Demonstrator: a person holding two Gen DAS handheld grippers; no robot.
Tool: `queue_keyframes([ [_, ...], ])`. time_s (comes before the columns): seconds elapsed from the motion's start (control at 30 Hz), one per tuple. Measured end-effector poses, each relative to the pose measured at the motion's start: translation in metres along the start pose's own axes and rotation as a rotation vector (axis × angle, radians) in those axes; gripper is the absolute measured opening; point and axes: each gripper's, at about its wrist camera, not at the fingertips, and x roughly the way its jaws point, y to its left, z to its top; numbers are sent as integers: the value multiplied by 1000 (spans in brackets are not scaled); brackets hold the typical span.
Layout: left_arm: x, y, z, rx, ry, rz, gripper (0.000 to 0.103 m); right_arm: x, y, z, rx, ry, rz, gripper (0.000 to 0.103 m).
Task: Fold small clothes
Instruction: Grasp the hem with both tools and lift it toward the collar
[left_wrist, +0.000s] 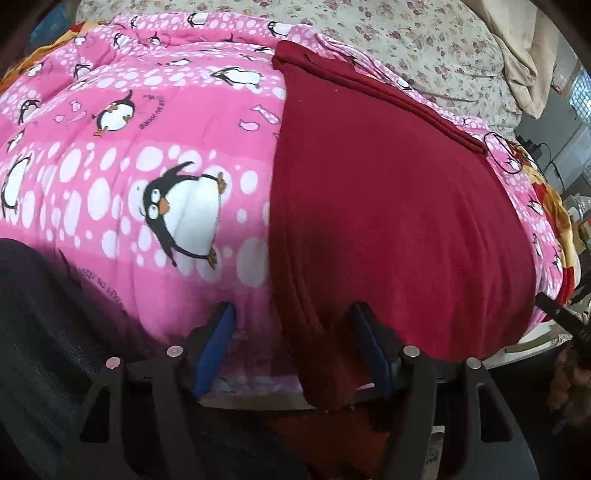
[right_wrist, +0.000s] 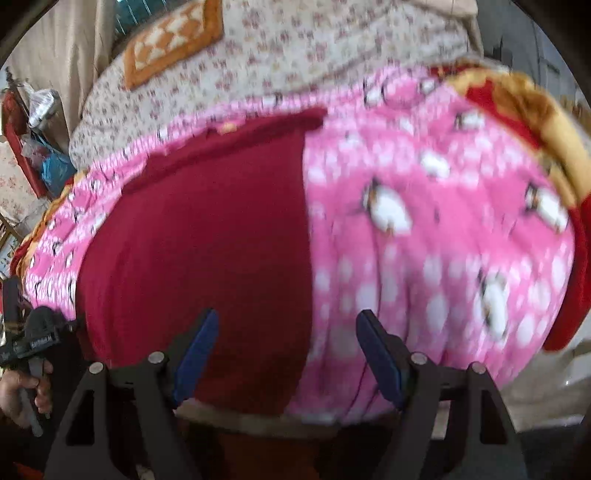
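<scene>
A dark red garment (left_wrist: 388, 206) lies flat on a pink penguin-print quilt (left_wrist: 147, 155), its near end hanging over the bed's front edge. My left gripper (left_wrist: 291, 317) is open, its blue-padded fingers (left_wrist: 218, 343) standing on either side of the garment's near left edge, holding nothing. In the right wrist view the same red garment (right_wrist: 207, 229) lies on the quilt (right_wrist: 424, 229). My right gripper (right_wrist: 288, 325) is open and empty over the garment's near right edge. The view is blurred.
A floral sheet (left_wrist: 424, 44) covers the bed beyond the quilt. An orange patterned cushion (right_wrist: 170, 40) lies at the far end. A red-and-orange blanket (right_wrist: 524, 110) edges the quilt. Clutter stands beside the bed (right_wrist: 40, 147). A hand holding the other gripper (right_wrist: 26, 369) shows at left.
</scene>
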Motion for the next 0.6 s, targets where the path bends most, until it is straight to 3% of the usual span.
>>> queue_keyframes([
  [0.1,4,-1,1,-1,11,-25,30,7,3,-7,-31,36,13,80],
  [0.17,3,1,1,-16,9,-33,13,13,2,-11,-23,79,25,79],
  [0.23,0,7,-1,-37,8,-33,4,17,2,-13,-18,93,26,79],
  [0.3,-2,9,-3,-46,5,-29,0,22,2,-12,-10,108,38,78],
  [0.4,-5,9,-5,-51,7,-35,0,28,7,-13,-20,153,76,62],
  [0.47,-7,9,-9,-56,18,-59,0,31,6,-14,1,183,119,40],
  [0.53,-11,4,-12,-29,0,-47,0,29,1,-15,31,184,149,27],
  [0.6,-11,2,-12,-26,-3,-48,0,25,1,-15,31,176,158,24],
])
